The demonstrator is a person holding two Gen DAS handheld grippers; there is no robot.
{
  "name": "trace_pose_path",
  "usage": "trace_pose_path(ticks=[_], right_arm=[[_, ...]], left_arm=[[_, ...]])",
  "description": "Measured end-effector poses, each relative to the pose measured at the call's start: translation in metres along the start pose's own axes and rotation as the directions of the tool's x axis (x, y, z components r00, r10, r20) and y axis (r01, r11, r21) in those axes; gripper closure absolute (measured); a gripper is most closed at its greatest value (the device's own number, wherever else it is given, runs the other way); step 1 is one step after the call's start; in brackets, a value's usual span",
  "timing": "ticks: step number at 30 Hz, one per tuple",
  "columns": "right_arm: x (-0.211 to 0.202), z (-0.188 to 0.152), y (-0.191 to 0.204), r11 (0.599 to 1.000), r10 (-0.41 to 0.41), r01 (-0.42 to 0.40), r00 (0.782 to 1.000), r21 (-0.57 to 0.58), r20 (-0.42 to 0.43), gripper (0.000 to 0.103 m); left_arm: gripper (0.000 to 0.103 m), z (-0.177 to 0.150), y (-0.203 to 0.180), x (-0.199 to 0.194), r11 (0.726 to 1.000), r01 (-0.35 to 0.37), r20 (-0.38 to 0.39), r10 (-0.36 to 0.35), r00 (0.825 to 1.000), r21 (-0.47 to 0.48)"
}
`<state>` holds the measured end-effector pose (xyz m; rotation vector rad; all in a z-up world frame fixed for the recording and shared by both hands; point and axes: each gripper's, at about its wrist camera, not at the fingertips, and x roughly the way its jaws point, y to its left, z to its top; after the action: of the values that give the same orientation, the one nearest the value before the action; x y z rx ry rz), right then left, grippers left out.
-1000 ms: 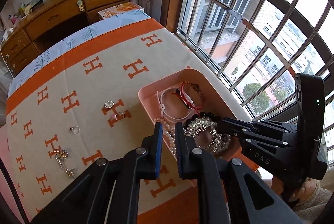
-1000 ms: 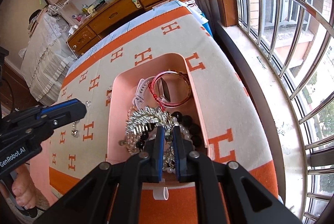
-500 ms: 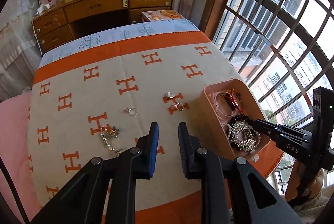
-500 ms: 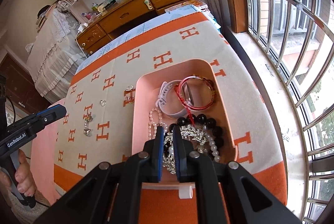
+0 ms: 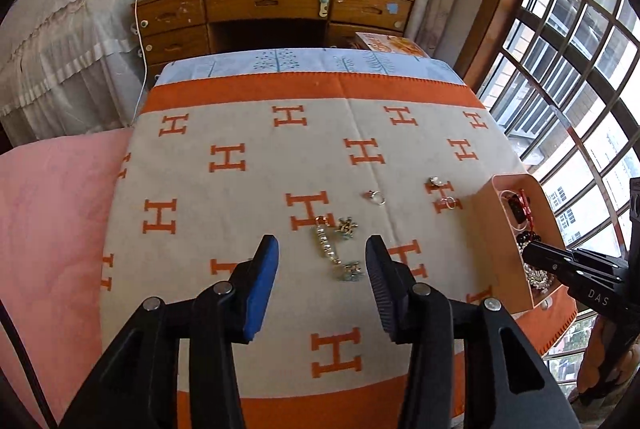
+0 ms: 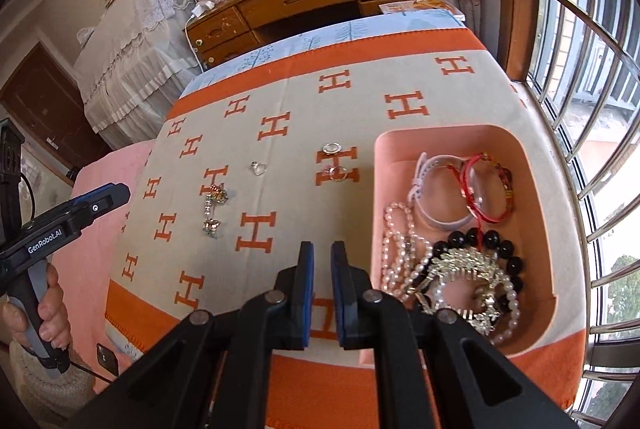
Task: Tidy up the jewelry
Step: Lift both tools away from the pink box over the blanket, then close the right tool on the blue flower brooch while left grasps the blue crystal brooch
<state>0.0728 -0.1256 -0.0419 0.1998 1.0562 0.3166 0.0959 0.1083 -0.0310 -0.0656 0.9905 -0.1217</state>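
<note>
A pink tray point(image 6: 536, 189) on the blanket's right side holds bracelets, pearl strands point(image 6: 394, 241), black beads and a silver hair comb point(image 6: 464, 265); it also shows in the left wrist view point(image 5: 502, 245). A gold chain piece with charms point(image 5: 334, 247) lies on the blanket, also seen in the right wrist view point(image 6: 212, 207). Three rings lie nearby point(image 5: 374, 197) point(image 5: 434, 181) point(image 5: 448, 203). My left gripper point(image 5: 322, 261) is open and empty, just short of the chain. My right gripper point(image 6: 322, 265) is nearly shut and empty, left of the tray.
The cream and orange H-pattern blanket point(image 5: 240, 157) covers the table. A pink cushion point(image 5: 52, 209) lies to the left. A wooden desk point(image 5: 276, 9) stands beyond the far edge. A barred window point(image 5: 580, 69) runs along the right.
My left gripper swung left from the tray to face the chain and opened wide. My right gripper pulled back out of the tray, leaving the comb there.
</note>
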Motion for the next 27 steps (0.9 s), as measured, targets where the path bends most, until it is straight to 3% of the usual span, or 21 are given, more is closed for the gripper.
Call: trace_pose_path(ticks=[9,14,20,27], right_arm=[[0.046,0.022,0.065,0.985,0.062,-0.076,0.993,-0.152,-0.096,0.094],[0.079,0.036,0.087,0.971,0.064,-0.100,0.984,-0.217,-0.169,0.093],[0.117,0.047,0.097,0.953,0.030,-0.093,0.976,-0.287,-0.216,0.081],[0.149,0.051,0.107,0.918,-0.015,-0.083,0.970,-0.387,-0.242,0.081]], left_arm=[[0.059,-0.016,0.035,0.016,0.998,-0.057,-0.024,0.057,0.998,-0.006],[0.059,-0.025,0.042,0.032,0.999,-0.035,-0.067,0.035,0.997,-0.007],[0.059,-0.039,0.034,0.054,1.000,0.018,-0.118,-0.016,0.993,0.015],[0.059,-0.049,0.029,0.069,0.998,0.058,-0.160,-0.056,0.985,0.006]])
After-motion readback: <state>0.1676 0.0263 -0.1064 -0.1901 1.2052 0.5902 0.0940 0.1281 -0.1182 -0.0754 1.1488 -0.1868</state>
